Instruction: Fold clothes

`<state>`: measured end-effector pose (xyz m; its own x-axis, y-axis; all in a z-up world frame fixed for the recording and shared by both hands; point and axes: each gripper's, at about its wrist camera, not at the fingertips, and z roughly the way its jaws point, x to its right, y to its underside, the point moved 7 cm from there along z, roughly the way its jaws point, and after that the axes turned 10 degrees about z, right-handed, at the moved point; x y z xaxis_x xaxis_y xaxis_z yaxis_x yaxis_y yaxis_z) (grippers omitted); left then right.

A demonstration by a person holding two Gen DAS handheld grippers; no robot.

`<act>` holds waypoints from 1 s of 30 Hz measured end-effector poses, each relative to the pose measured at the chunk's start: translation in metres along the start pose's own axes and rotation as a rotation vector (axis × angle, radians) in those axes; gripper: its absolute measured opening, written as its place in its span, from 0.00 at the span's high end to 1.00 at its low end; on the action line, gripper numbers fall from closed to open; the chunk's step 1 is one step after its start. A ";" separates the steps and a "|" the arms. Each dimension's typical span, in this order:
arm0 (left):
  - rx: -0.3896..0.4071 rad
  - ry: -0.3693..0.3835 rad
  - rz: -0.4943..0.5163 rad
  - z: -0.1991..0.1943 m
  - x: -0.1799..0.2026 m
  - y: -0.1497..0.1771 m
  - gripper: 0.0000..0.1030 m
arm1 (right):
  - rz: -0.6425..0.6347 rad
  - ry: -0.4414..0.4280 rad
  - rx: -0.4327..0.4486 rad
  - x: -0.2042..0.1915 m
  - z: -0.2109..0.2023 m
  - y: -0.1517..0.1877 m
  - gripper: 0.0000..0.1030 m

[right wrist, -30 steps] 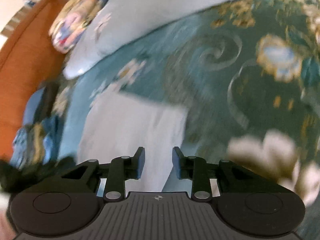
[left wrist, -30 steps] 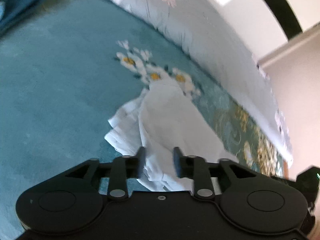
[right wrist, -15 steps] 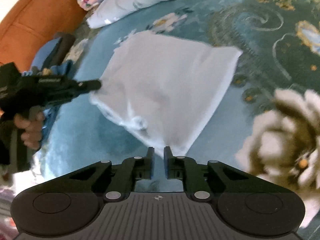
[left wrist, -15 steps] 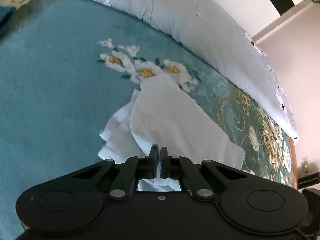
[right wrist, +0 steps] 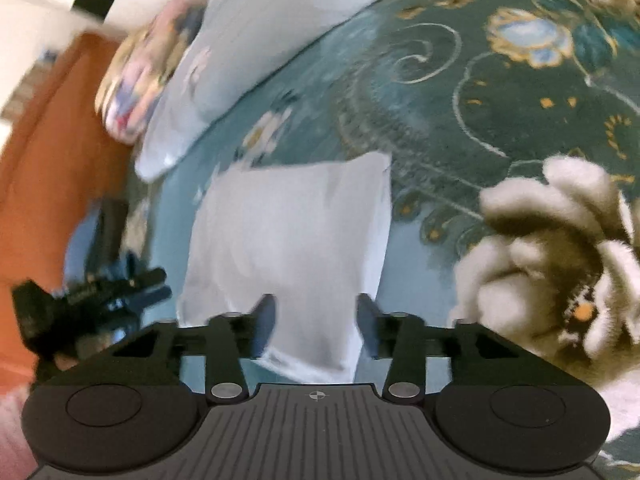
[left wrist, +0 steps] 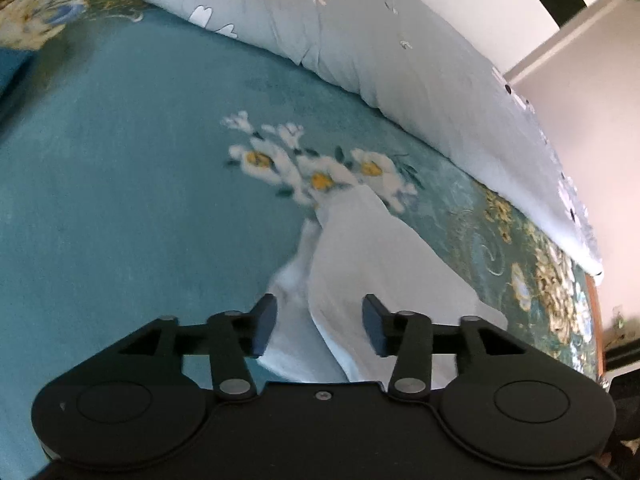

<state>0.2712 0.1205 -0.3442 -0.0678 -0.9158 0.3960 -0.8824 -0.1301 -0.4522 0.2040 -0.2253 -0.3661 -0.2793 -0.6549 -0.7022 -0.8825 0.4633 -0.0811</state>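
a teal floral bedspread (left wrist: 120, 208) covers the bed, a pale grey quilt (left wrist: 380, 52) rolled along its far edge by the wall. the folded white garment (left wrist: 372, 264) lies flat on it. both the left hand-held gripper (left wrist: 319, 326) and right hand-held gripper (right wrist: 316, 326) are spreading open over its near edge, pinching nothing.

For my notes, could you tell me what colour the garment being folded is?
White garment, clearest in left wrist view.

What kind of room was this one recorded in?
Probably a bedroom: a white garment lies on a teal floral bedspread, a rolled grey quilt along its far edge and an orange-brown headboard beside it.
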 end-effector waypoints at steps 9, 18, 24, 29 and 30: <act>-0.194 0.075 0.146 0.056 -0.013 -0.014 0.39 | 0.211 -0.048 0.045 0.032 0.031 -0.013 0.52; -0.215 0.247 0.075 0.070 -0.007 -0.009 0.69 | 0.240 -0.100 -0.001 0.021 0.049 -0.012 0.71; -0.184 0.269 0.007 0.069 -0.003 -0.004 0.88 | 0.239 -0.059 -0.008 0.011 0.051 -0.011 0.90; -0.113 0.267 -0.041 0.051 0.004 -0.004 0.89 | 0.187 -0.037 -0.011 -0.008 0.039 -0.014 0.92; -0.106 0.272 -0.043 0.046 0.006 -0.003 0.89 | 0.172 -0.028 -0.014 -0.014 0.035 -0.015 0.92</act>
<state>0.2951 0.0976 -0.3768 -0.1389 -0.7730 0.6191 -0.9300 -0.1130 -0.3498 0.2343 -0.2015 -0.3797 -0.4158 -0.5498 -0.7245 -0.8281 0.5581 0.0518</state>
